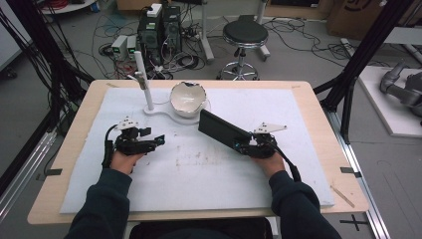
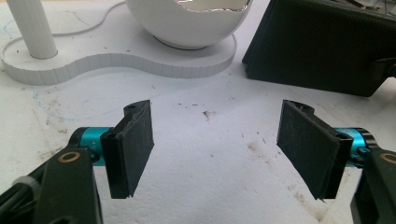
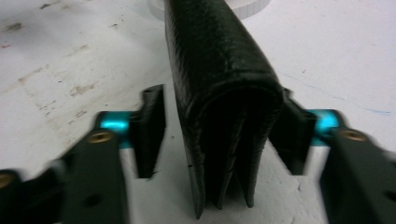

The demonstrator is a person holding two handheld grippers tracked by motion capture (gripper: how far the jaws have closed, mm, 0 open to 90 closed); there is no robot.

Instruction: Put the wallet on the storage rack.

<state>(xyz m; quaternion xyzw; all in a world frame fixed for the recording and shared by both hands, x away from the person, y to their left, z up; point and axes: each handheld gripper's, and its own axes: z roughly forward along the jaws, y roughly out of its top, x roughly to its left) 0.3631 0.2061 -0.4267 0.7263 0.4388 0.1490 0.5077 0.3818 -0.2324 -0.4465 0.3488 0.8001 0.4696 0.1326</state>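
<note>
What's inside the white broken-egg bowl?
The bowl sits on a white stand with a post. From above, only its pale, shiny inner wall shows, with nothing in that part. The jagged rim hides the bottom, so something small could lie there unseen.

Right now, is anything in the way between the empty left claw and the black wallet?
Nothing visible is. In the left gripper view, the left gripper stands open over bare white mat, and the black wallet lies ahead to its right. The white stand with the bowl sits off to the side.
</note>
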